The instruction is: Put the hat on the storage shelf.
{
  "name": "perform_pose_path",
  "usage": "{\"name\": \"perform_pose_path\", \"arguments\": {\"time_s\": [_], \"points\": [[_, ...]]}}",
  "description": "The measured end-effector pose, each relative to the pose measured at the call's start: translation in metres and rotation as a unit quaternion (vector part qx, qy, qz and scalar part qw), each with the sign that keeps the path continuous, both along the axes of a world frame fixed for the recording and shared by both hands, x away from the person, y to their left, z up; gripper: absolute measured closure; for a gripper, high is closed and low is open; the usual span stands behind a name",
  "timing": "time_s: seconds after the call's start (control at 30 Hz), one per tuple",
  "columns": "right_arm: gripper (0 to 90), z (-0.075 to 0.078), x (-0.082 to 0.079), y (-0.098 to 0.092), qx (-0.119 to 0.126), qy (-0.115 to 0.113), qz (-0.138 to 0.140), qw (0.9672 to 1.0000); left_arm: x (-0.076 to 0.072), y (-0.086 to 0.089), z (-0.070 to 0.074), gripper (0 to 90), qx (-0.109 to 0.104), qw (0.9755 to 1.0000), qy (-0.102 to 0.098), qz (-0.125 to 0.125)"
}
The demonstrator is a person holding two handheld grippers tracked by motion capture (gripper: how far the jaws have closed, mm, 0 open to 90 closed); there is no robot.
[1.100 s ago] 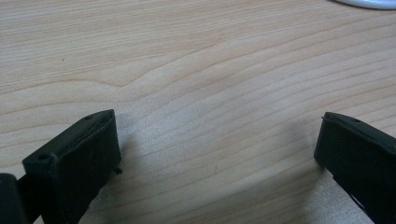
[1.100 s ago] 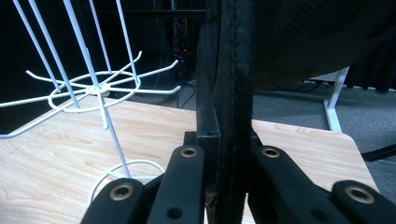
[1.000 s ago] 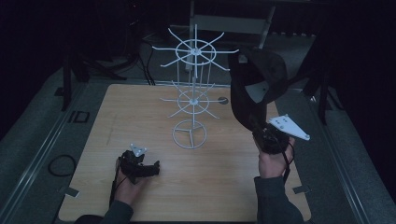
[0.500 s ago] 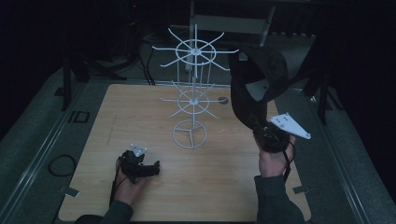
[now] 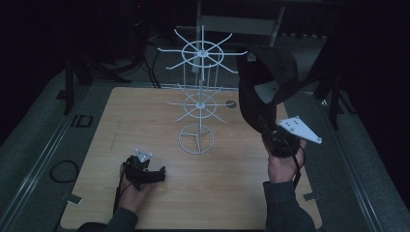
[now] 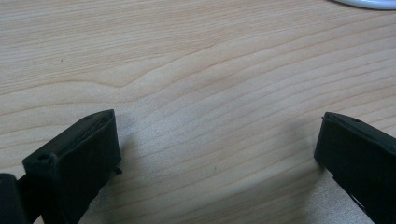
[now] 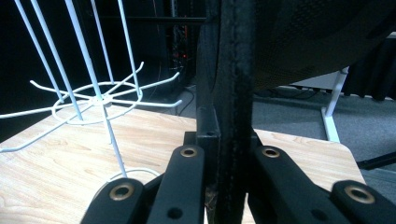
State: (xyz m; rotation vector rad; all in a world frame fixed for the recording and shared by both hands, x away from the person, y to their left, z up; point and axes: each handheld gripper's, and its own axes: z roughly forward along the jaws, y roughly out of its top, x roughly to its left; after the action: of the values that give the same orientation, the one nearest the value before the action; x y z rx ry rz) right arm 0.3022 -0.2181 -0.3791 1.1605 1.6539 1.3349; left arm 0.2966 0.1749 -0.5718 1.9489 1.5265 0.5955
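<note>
Now | 1 black cap [image 5: 267, 82] | 1 white rack [image 5: 198, 104] | 2 claws

Nothing here can be read. From where I stand there is no lettering, label, brand mark, number or sign on anything in the room.
</note>
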Motion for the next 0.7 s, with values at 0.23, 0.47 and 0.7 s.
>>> {"name": "perform_pose_path", "arguments": {"time_s": [0.23, 0.47, 0.7], "points": [[86.6, 0.0014, -0.0009, 0.0014, -0.003, -0.004, -0.001, 1.0000, 0.0000, 0.0000, 0.0000, 0.1, 0.000, 1.0000, 0.000, 0.000], [86.5, 0.0015, -0.0028, 0.0029, -0.009, -0.009, -0.003, 0.9999, 0.0000, 0.0000, 0.0000, 0.1, 0.000, 1.0000, 0.000, 0.000], [86.5, 0.0020, -0.0049, 0.0056, -0.015, -0.013, -0.001, 0.9998, 0.0000, 0.0000, 0.0000, 0.1, 0.000, 1.0000, 0.000, 0.000]]}}
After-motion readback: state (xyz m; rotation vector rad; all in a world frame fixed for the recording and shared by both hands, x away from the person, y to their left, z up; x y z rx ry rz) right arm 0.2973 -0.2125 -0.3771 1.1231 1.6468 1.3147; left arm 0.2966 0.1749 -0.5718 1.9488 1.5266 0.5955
